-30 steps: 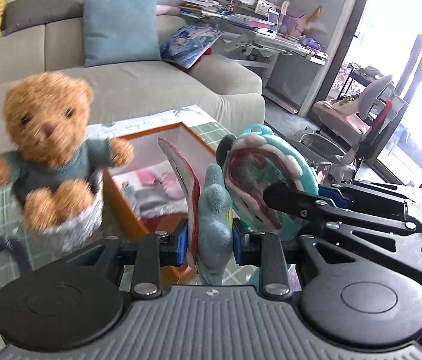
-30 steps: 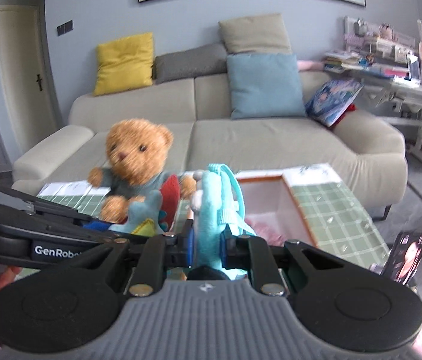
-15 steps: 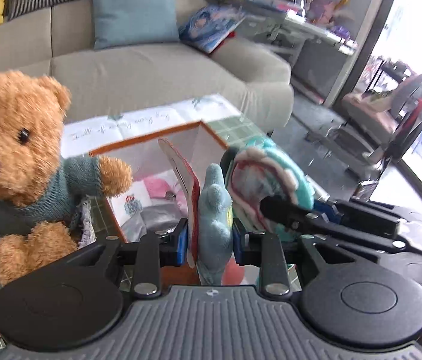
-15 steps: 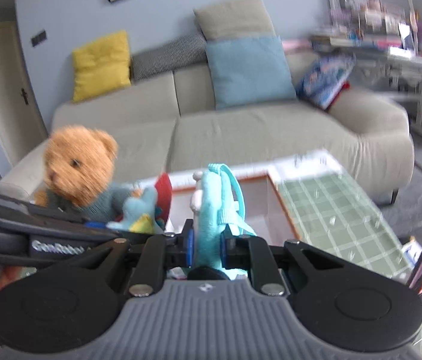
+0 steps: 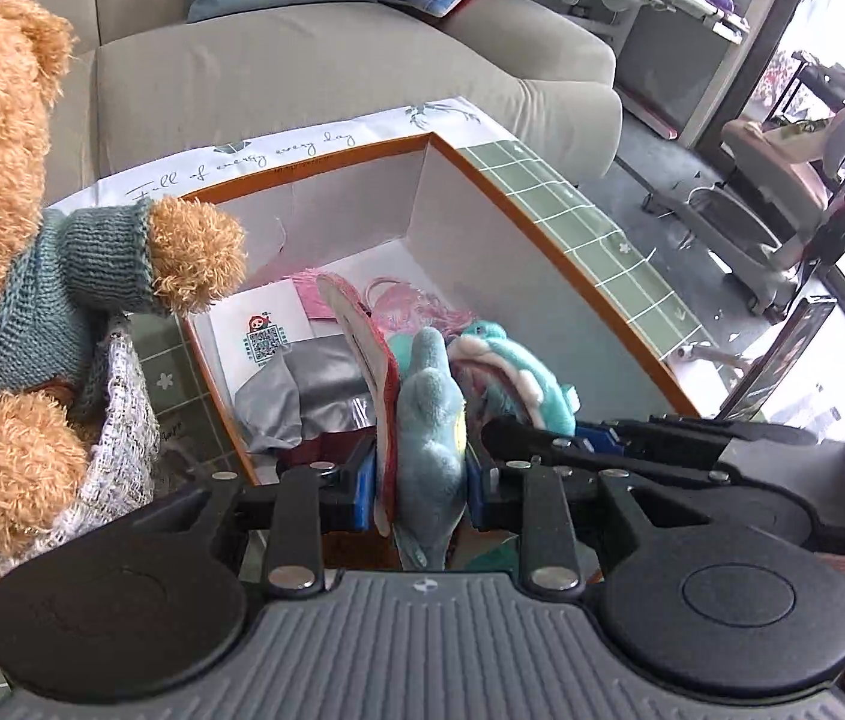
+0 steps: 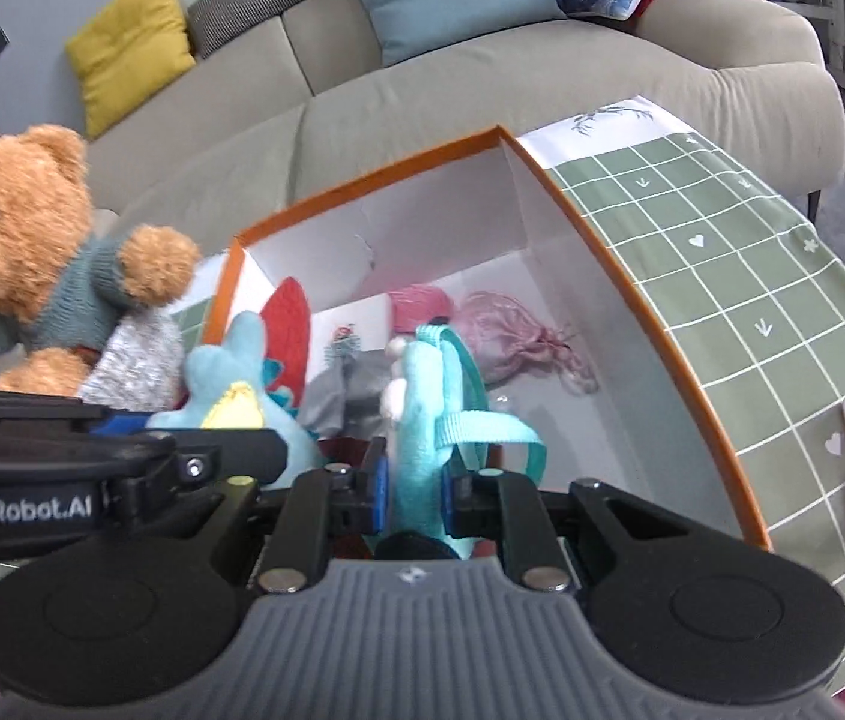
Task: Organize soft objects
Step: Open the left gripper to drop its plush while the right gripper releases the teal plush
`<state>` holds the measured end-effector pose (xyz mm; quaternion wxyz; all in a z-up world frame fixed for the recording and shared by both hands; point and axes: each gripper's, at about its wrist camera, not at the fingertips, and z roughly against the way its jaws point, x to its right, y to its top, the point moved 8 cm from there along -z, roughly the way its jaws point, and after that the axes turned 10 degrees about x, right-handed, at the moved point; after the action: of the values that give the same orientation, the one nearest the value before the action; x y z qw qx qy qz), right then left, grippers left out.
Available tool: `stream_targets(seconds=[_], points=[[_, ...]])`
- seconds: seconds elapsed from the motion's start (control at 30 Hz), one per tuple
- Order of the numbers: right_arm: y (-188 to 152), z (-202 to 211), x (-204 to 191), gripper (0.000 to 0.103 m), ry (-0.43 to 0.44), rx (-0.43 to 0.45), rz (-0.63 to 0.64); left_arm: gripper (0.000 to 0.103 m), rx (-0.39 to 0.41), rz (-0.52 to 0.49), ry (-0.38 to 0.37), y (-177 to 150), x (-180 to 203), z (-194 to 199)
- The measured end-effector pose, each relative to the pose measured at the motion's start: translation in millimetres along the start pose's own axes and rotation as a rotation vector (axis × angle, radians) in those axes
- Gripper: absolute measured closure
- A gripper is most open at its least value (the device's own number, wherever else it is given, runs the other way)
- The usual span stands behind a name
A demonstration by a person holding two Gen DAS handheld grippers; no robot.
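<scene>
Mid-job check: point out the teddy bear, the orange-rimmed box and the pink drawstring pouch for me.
teddy bear (image 6: 32, 210): right wrist view, on its muzzle and cheek.
orange-rimmed box (image 6: 686, 372): right wrist view, on the right rim.
pink drawstring pouch (image 6: 506, 336): right wrist view, on the gathered body, inside the box.

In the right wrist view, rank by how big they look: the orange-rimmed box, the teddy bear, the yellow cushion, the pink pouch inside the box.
1. orange-rimmed box
2. teddy bear, though it sits nearer the camera
3. yellow cushion
4. pink pouch
</scene>
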<state>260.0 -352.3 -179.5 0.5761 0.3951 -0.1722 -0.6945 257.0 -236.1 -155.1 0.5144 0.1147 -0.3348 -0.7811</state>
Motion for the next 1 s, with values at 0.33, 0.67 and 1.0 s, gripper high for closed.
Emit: stream_targets(seconds=[0.33, 0.67, 1.0], points=[[11.4, 24.0, 4.0, 0.073, -0.138, 0.085, 0.138, 0.071, -0.028, -0.022, 0.001, -3.8, 0.5, -9.4], [8.3, 47.7, 9.2, 0.073, -0.187, 0.139, 0.142, 0.07, -0.045, -0.018, 0.001, -7.2, 2.8, -16.3], [-1.6, 48.4, 11.8, 0.074, -0.18, 0.119, 0.089, 0.069, -0.151, 0.028, -0.1, -20.9, 8.4, -38.0]])
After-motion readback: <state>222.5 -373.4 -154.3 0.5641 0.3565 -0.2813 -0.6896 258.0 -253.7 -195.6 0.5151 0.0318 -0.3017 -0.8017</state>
